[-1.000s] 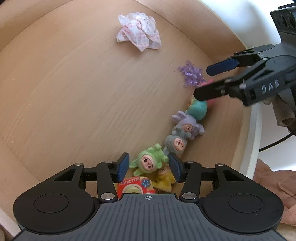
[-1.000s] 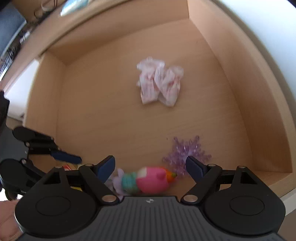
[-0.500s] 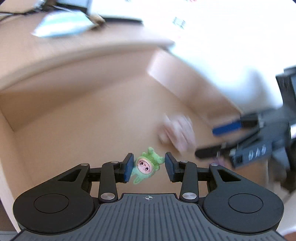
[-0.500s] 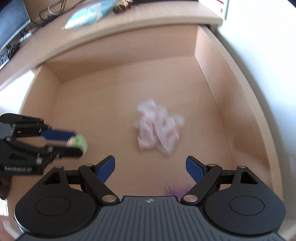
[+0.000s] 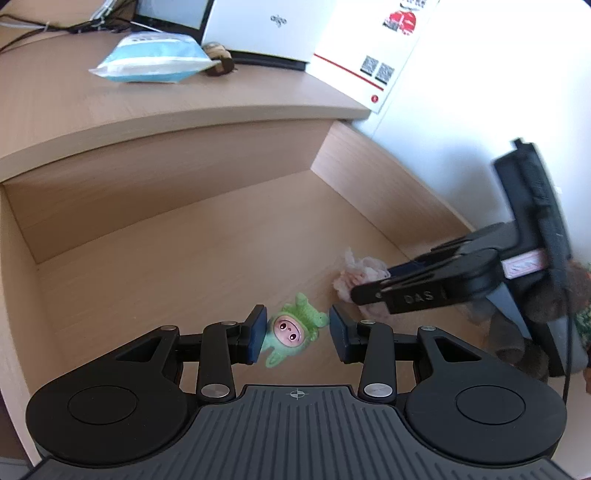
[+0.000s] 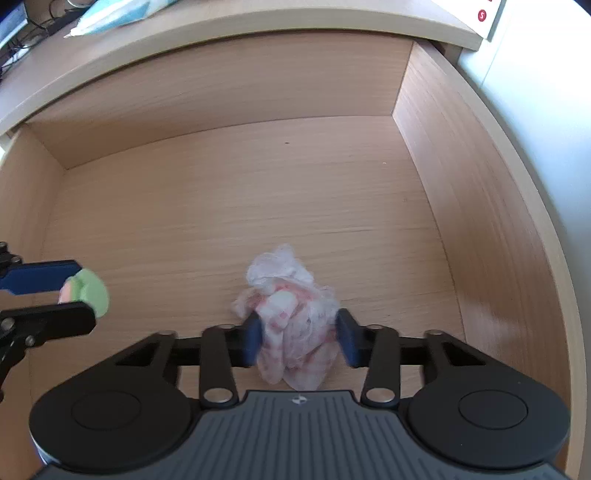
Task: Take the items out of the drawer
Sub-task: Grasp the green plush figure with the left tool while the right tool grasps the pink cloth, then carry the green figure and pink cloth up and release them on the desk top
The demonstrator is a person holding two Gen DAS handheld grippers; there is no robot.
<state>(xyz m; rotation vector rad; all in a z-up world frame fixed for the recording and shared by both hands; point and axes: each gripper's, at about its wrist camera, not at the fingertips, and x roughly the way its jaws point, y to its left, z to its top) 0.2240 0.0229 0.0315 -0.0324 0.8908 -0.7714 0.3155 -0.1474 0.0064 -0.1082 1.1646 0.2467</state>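
Observation:
My left gripper (image 5: 297, 336) is shut on a small green plush toy (image 5: 291, 330) with a pink face and holds it up above the floor of the open wooden drawer (image 5: 351, 173). The right wrist view has that toy (image 6: 90, 291) at its left edge, between the left gripper's fingers (image 6: 44, 277). My right gripper (image 6: 299, 339) points down at a pink-and-white lace cloth (image 6: 288, 295) on the drawer floor (image 6: 221, 206). Its jaws are closing, and the bunched cloth fills the gap between the pads. From the left wrist view, the right gripper (image 5: 369, 282) covers part of the cloth (image 5: 354, 266).
The desk top (image 5: 110, 103) overhangs the drawer's back wall and carries a blue-white tissue pack (image 5: 155, 59), a white box (image 5: 258, 26) and cables. A sheet with QR codes (image 5: 376, 70) hangs on the white wall at right. The drawer's right side wall (image 6: 443, 184) stands close to the cloth.
My left gripper took the green toy from the row of plush toys, lifted it and tilted up. My right gripper moved from the front toys to the lace cloth and narrowed its jaws around it.

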